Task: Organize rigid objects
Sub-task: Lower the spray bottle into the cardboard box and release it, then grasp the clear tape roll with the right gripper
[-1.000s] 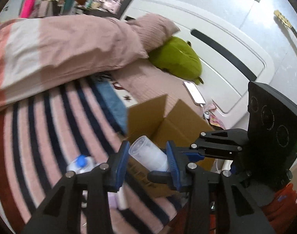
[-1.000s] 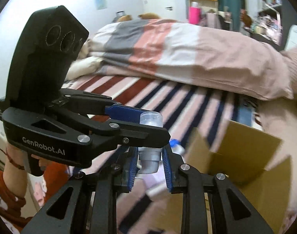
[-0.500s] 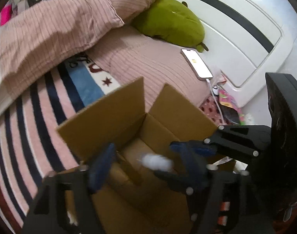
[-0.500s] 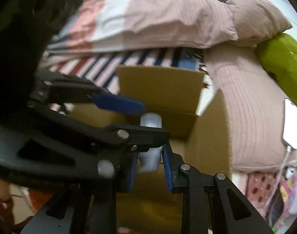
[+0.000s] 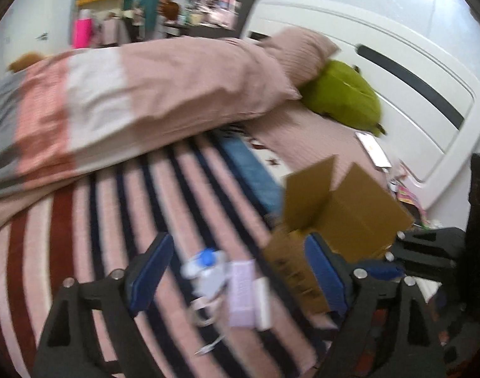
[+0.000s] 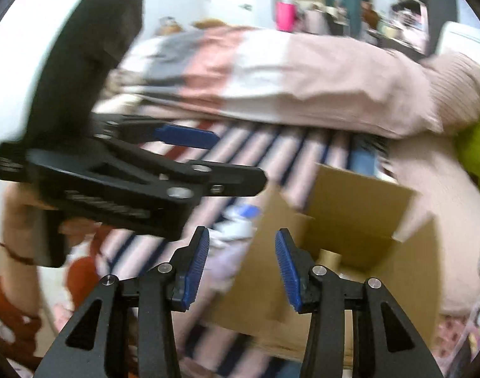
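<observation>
Two blue-padded fingers of the left gripper (image 5: 236,271) are seen spread wide in the left wrist view, with nothing held between them. An open cardboard box (image 5: 340,217) is set on the striped bedspread (image 5: 120,220), its flaps raised. Just left of the box, a small heap of objects is laid on the stripes: a white bottle with a blue cap (image 5: 205,264), a pale lilac block (image 5: 241,293) and a white cord (image 5: 205,312); motion blur leaves their finer details unclear. Behind the box, a green plush toy (image 5: 343,97) is tucked under a pink pillow (image 5: 299,50), and a phone (image 5: 373,149) is laid flat between the plush and the box. A folded duvet (image 5: 129,100) is spread across the bed behind the box. Part of the right gripper is shown at the right edge, beside the box.

In the right wrist view, the right gripper (image 6: 241,264) is likewise held open and empty, its fingers pointed at the near left wall of the box (image 6: 350,220). The box's inside is largely hidden by its walls, so its contents cannot be told. The left gripper (image 6: 192,157) is seen from the side, left of the box, with its fingers parted. The blue-capped bottle (image 6: 240,220) is glimpsed, blurred, just left of the box.
</observation>
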Motion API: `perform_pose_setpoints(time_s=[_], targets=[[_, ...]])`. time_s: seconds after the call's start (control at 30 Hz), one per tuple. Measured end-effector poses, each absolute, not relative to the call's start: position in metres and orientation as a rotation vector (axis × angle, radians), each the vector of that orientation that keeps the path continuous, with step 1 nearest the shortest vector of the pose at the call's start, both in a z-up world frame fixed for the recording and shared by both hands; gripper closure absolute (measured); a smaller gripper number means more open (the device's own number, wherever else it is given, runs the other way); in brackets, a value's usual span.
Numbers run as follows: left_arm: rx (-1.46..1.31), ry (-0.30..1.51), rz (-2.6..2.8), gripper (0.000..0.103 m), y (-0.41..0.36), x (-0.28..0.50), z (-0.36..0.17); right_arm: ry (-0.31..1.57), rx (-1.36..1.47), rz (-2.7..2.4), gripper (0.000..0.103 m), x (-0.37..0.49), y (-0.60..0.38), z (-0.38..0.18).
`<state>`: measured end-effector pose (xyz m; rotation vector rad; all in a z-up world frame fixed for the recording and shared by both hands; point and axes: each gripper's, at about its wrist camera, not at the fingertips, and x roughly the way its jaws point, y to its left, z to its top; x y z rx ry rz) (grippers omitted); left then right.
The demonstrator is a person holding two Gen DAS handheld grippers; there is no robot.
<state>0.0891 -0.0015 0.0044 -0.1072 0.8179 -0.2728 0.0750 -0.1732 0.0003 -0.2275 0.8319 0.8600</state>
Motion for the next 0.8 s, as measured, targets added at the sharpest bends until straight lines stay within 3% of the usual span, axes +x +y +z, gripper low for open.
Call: perform_pose_setpoints(time_s=[0.17,0.3,0.33,0.4,0.43,0.7,0.73,0.77,0.8], targets=[[-0.144,0.814,-0.174,0.018,0.056,0.058,-0.030,0.880,-0.278,0.961,0.063,0.054,-0.113,-0.023],[-0.183,0.825,-0.148,0.018,0.084,0.039,-0.061,0.967,-0.347,0.947,0.061,0.061,-0.076,-0.076],[-0.191,0.829,-0.143,0.018,0.090,0.034,-0.068,0.976,-0.368,0.929,0.059,0.065,-0.070,-0.088],[-0.209,0.841,-0.134,0.018,0.100,0.027,-0.083,0.982,-0.425,0.865,0.043,0.076,-0.064,-0.114],[-0.216,0.845,-0.133,0.018,0.102,0.024,-0.088,0.985,-0.453,0.821,0.043,0.085,-0.063,-0.130],[-0.258,0.861,-0.130,0.018,0.112,0.014,-0.107,1.007,-0.568,0.794,0.044,0.111,-0.053,-0.175],[-0.256,0.861,-0.129,0.018,0.111,0.013,-0.107,1.013,-0.573,0.793,0.050,0.111,-0.052,-0.177],[-0.253,0.862,-0.130,0.018,0.110,0.013,-0.107,1.025,-0.577,0.795,0.062,0.114,-0.050,-0.178],[-0.250,0.861,-0.133,0.018,0.109,0.013,-0.105,1.024,-0.576,0.797,0.062,0.113,-0.050,-0.178]])
